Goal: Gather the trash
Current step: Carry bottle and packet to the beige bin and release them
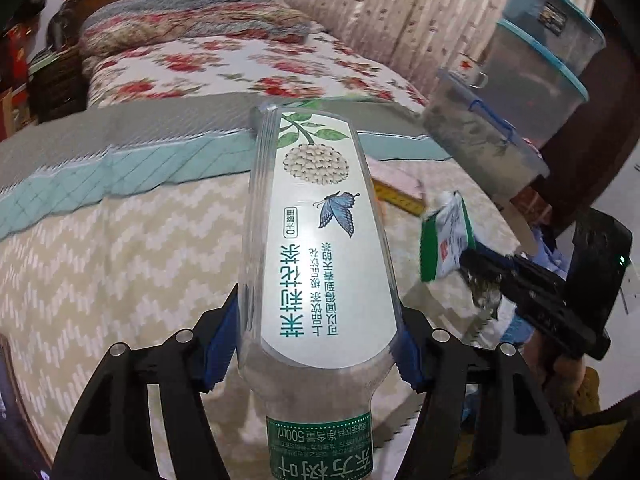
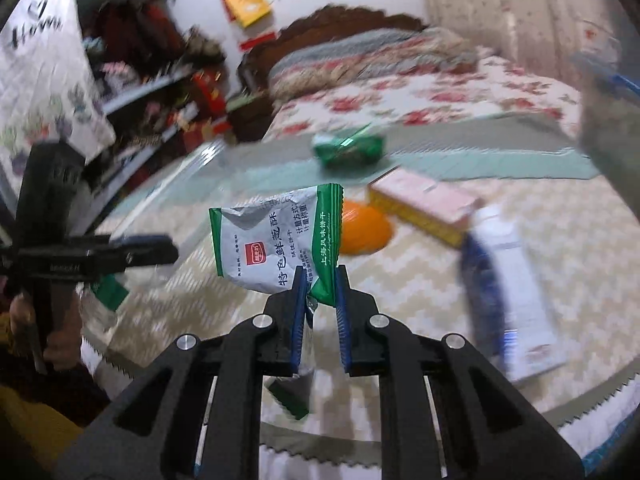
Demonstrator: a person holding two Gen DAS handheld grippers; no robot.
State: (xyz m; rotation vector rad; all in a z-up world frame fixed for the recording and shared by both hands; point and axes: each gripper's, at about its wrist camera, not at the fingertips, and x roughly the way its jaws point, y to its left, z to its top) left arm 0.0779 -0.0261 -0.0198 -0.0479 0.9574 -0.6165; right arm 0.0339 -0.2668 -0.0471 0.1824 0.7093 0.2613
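My left gripper is shut on a clear plastic bottle with a white butterfly label, held off the table with its green neck band towards the camera. To its right, the right gripper holds a green-and-white snack wrapper. In the right wrist view my right gripper is shut on that wrapper, pinching its lower corner above the table. The left gripper shows at the left edge. On the table beyond lie a green packet, an orange piece, a pink-and-yellow box and a blue-and-white carton.
The round table has a zigzag cloth under a clear cover with a toothed edge. Behind it stands a bed with a floral cover. Stacked plastic storage boxes rise at the right, and cluttered shelves at the left.
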